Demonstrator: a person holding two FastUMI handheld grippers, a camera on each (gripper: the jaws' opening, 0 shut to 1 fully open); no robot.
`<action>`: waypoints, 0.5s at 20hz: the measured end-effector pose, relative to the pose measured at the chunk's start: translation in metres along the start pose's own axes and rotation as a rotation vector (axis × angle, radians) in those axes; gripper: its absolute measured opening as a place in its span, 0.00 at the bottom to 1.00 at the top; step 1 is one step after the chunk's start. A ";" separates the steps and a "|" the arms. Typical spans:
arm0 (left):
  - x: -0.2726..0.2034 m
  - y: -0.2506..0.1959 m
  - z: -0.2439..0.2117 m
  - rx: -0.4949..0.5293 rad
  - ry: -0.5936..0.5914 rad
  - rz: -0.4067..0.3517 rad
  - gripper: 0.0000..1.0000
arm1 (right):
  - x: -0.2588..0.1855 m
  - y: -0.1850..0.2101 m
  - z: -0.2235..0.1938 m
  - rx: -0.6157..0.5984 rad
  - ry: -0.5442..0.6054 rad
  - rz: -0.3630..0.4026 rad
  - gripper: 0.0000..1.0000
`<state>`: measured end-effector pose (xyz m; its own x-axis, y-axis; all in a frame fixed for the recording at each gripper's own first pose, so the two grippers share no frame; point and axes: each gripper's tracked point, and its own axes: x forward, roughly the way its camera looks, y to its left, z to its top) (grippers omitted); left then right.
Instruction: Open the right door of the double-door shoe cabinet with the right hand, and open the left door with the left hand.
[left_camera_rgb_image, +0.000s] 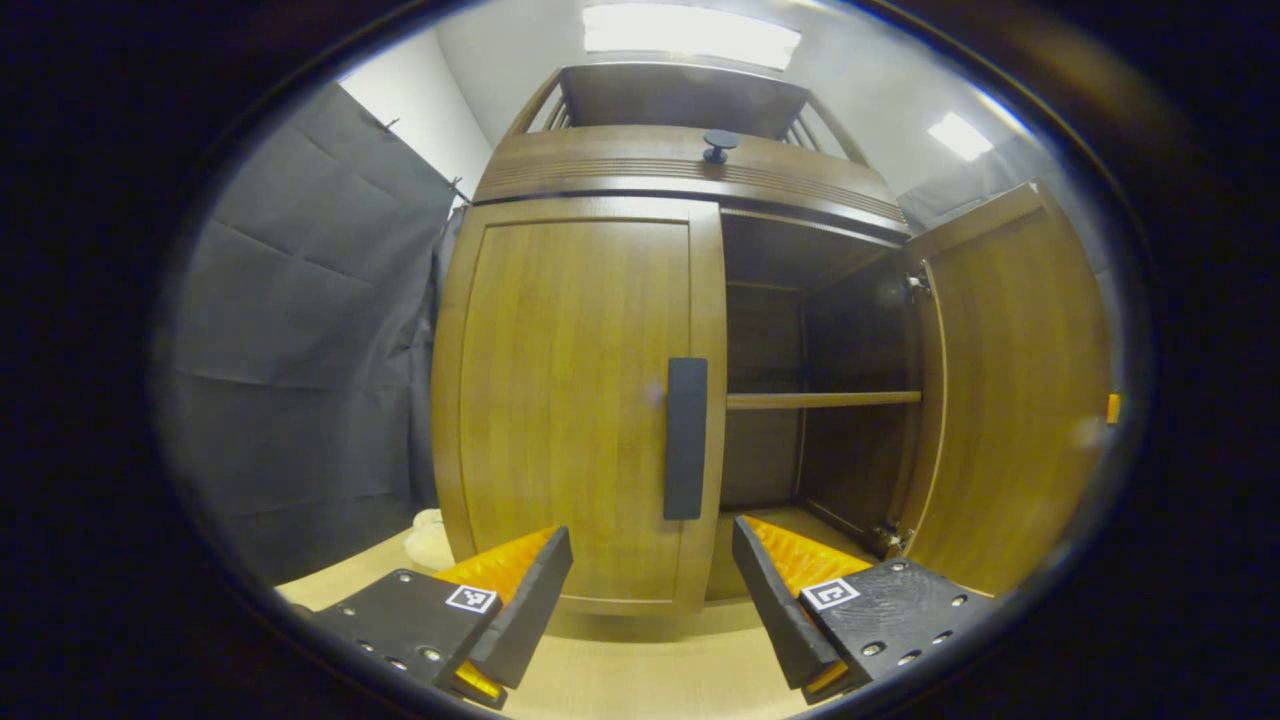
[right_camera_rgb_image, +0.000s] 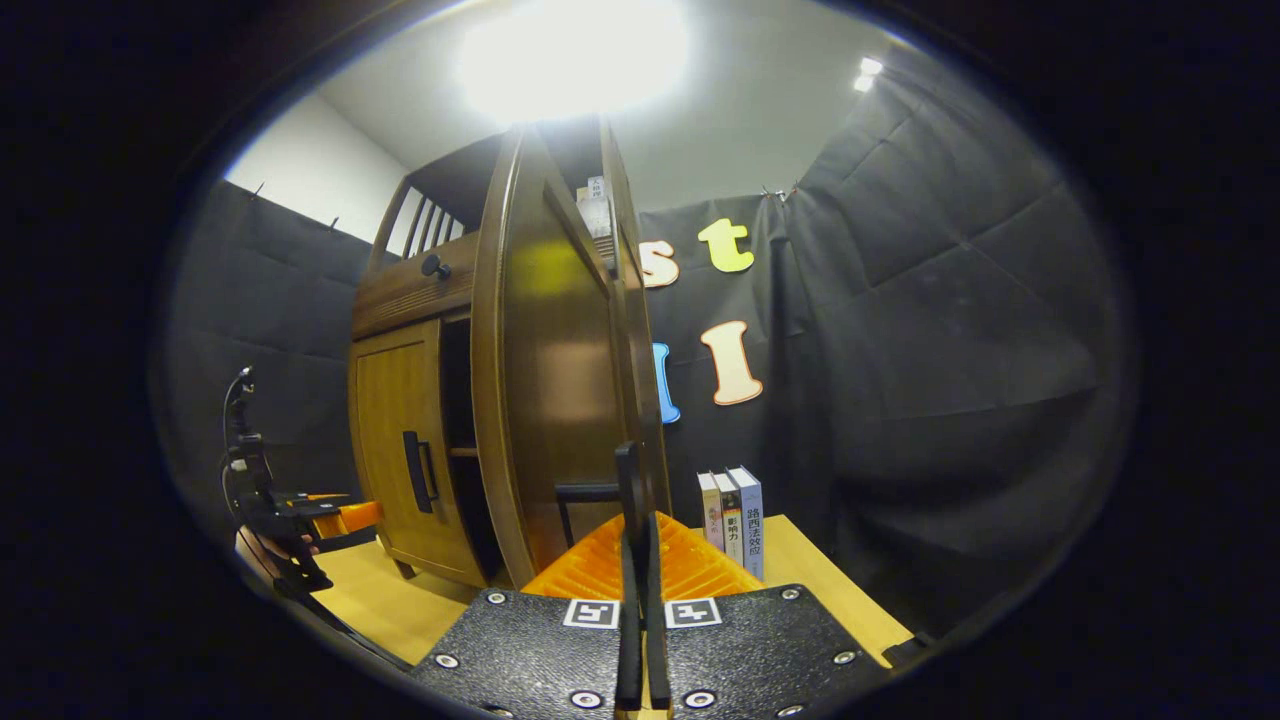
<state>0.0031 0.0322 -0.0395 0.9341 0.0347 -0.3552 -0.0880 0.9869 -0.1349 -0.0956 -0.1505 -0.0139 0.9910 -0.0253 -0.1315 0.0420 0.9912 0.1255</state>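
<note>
progress: about halfway by the look of it, one door swung out, one still to go

left door (left_camera_rgb_image: 575, 400): shut flat against the shoe cabinet (left_camera_rgb_image: 690, 165), its dark vertical handle (left_camera_rgb_image: 686, 438) untouched on the inner edge

left gripper (left_camera_rgb_image: 652, 590): fingers spread wide, holding nothing, sitting low in front of the left door with the handle roughly centred above the gap; the right gripper view catches it off to the side with a hand (right_camera_rgb_image: 262, 550) wrapped round it, near the cabinet but not touching yet

what's left: probably just closing in on that handle, pinching it and pulling the door out

right door (left_camera_rgb_image: 1015, 385): wide open, hinged out to the side, so the dark inside and a single shelf (left_camera_rgb_image: 822, 400) are on show; nothing visible on the shelf

right gripper (right_camera_rgb_image: 640, 530): fingers pressed together with no visible gap, right up beside the open right door's handle (right_camera_rgb_image: 590, 492); can't tell if it's actually pinching anything

surface: light wood tabletop (left_camera_rgb_image: 640, 670) under the cabinet, a few books (right_camera_rgb_image: 732, 522) standing upright behind the open door

room: black cloth walls, white ceiling with bright panel lights (left_camera_rgb_image: 690, 32)
</note>
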 end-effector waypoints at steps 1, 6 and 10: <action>0.000 -0.001 0.000 -0.002 0.000 -0.001 0.94 | 0.000 0.000 -0.001 0.004 0.003 0.000 0.02; 0.001 -0.001 0.000 -0.014 0.016 -0.003 0.94 | -0.002 -0.002 -0.003 -0.006 0.036 -0.006 0.02; 0.002 -0.001 0.001 -0.007 0.020 -0.006 1.00 | -0.018 -0.023 0.011 -0.041 0.019 -0.083 0.05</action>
<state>0.0058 0.0310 -0.0388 0.9274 0.0258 -0.3733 -0.0850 0.9861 -0.1430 -0.1134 -0.1744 -0.0033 0.9817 -0.1058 -0.1583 0.1185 0.9902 0.0733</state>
